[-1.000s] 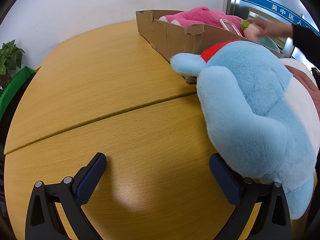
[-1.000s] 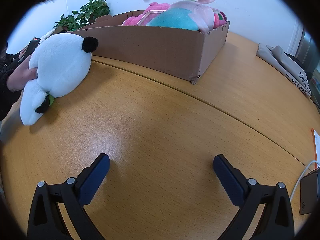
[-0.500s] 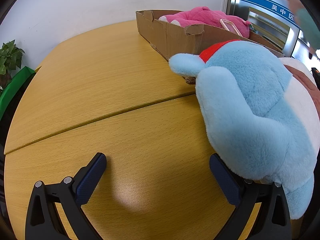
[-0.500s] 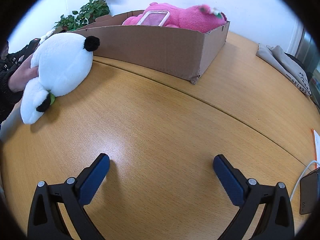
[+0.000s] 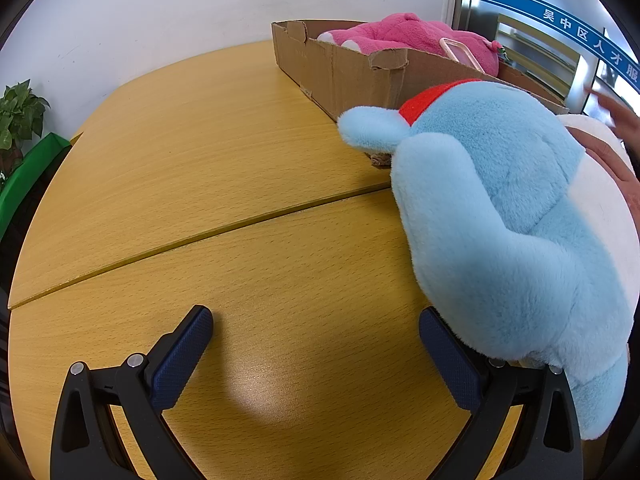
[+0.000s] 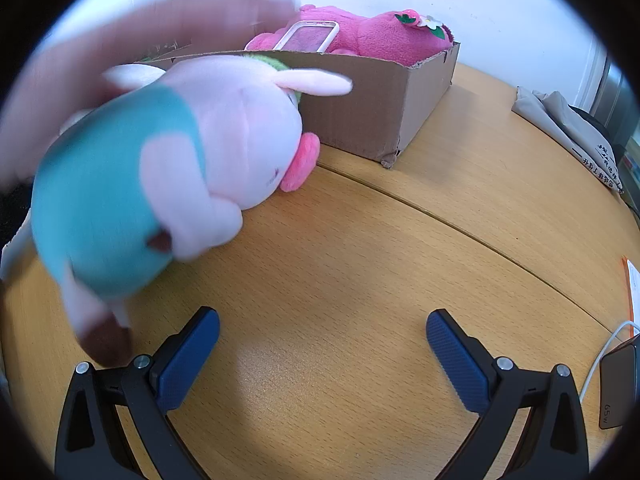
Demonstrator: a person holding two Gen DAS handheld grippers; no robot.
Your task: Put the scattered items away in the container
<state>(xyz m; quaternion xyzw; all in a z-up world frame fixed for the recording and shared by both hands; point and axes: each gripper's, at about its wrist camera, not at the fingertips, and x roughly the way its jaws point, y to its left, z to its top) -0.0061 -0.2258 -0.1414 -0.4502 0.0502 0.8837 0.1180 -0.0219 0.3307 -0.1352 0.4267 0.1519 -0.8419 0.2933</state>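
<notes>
With both grippers' fingers (image 5: pixel 184 356) (image 6: pixel 188 356) spread and empty, the blurred pink plush (image 6: pixel 168 168) at left could be mis-grasped.

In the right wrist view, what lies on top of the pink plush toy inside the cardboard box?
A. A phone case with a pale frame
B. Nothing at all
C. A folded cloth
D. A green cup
A: a phone case with a pale rim rests tilted on the pink plush toy inside the cardboard box.
</notes>
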